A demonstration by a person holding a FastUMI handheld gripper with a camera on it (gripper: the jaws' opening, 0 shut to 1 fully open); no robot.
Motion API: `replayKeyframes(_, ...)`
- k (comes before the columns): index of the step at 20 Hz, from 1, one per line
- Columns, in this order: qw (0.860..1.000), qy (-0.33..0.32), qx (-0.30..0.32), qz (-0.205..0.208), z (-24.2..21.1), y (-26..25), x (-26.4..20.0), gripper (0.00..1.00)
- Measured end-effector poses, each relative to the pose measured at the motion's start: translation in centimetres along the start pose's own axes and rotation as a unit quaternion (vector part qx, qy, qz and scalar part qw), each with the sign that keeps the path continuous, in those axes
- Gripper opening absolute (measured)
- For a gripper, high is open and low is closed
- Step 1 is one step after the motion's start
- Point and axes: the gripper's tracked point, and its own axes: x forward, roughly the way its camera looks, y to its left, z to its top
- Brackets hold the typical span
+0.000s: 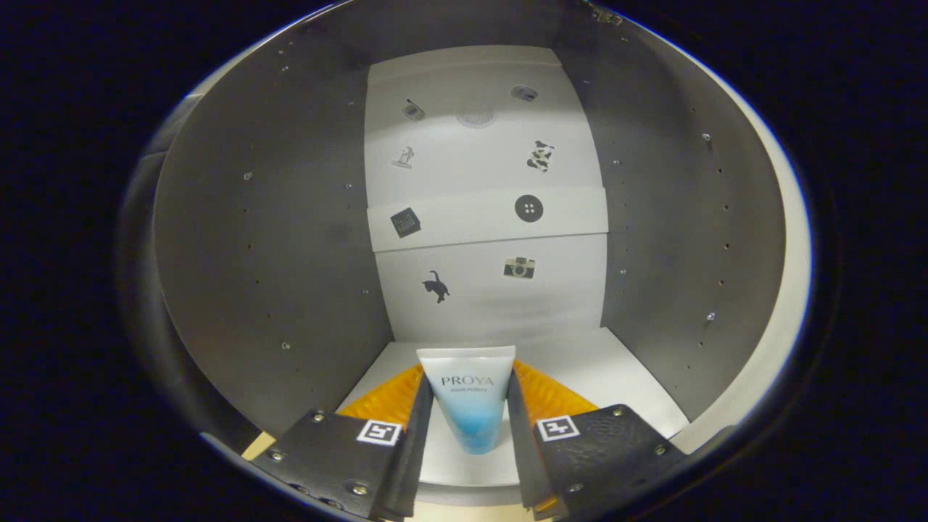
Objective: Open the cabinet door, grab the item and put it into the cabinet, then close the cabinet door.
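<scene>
Gripping tube (469, 395), inside cabinet (261, 239), walls clear

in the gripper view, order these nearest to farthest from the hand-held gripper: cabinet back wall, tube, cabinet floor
1. The tube, held between the fingers of the hand-held gripper, which press on both its sides.
2. The cabinet floor, under the tube and stretching on beyond the fingers.
3. The cabinet back wall, with small picture stickers, straight ahead past the floor's far edge.

1 tube (468, 397), 1 gripper (470, 406) w/ 2 fingers (417, 428), 1 cabinet (275, 239), 8 stickers (528, 208)
</scene>
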Motion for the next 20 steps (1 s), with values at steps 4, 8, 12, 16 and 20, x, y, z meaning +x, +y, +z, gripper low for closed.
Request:
replayKeyframes(4,1.000,0.009,0.003,0.003,-0.4,-0.1,0.4,0.56)
replayKeyframes(8,1.000,-0.004,0.001,-0.014,0.2,-0.4,-0.9,0.85)
replayKeyframes(12,1.000,-0.017,-0.008,-0.024,0.8,-0.4,-5.6,0.92)
replayKeyframes(16,0.999,-0.032,-0.015,-0.020,1.5,0.5,-13.4,0.92)
replayKeyframes(20,0.999,-0.039,-0.016,-0.025,1.4,0.9,-21.8,0.92)
